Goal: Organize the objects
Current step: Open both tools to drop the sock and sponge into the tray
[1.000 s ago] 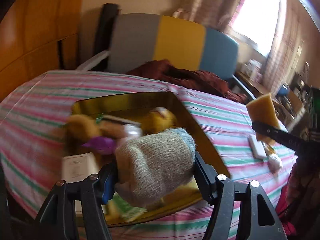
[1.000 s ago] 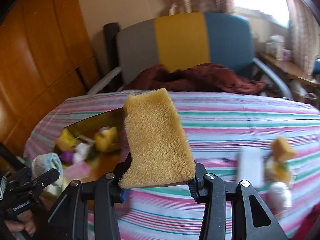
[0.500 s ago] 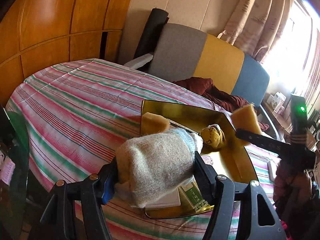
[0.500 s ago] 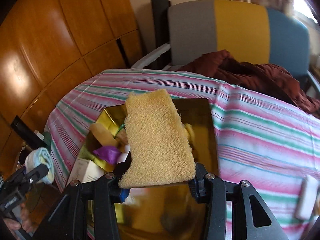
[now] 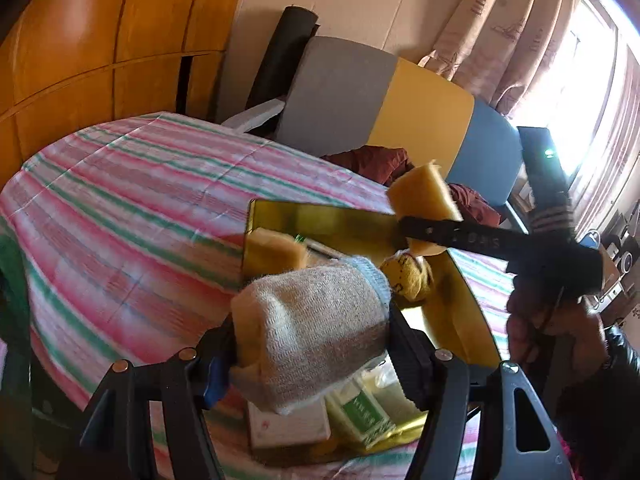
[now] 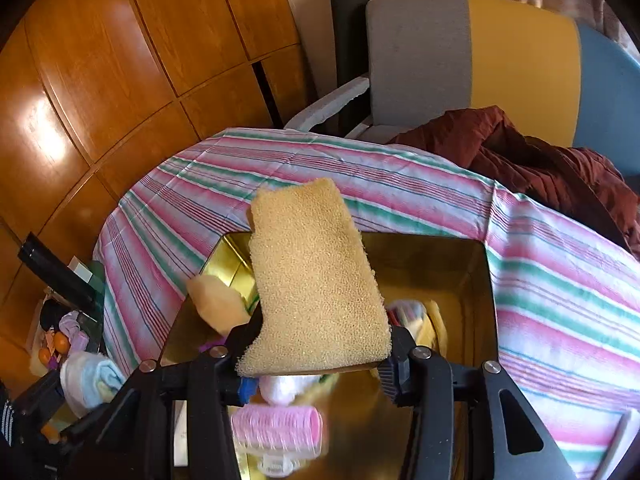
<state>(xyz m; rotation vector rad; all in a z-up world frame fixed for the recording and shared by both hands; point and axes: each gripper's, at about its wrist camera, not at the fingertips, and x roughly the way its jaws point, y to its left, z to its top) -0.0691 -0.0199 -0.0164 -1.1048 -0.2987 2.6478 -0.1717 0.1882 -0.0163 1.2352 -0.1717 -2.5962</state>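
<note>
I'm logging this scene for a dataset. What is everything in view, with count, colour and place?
sponge: 1, yellow, held above the tray
rolled sock: 1, grey, blue cuff, held over the tray's near edge
tray: 1, gold, on the table
hair roller: 1, pink, in the tray
plush toy: 1, yellow, in the tray
tablecloth: 1, pink-green striped
chair: 1, grey, yellow, blue, behind the table
left tongs: shut on sock
right tongs: shut on sponge

Behind the round table with the pink, green and white striped cloth (image 6: 400,196) stands a chair with a grey, yellow and blue back (image 6: 500,56). A dark red crumpled fabric (image 6: 540,168) lies on the chair. Glossy orange-brown wooden wall panels (image 6: 100,60) are on the left, and patterned beige curtains (image 5: 500,40) hang beside a bright window (image 5: 592,92).
</note>
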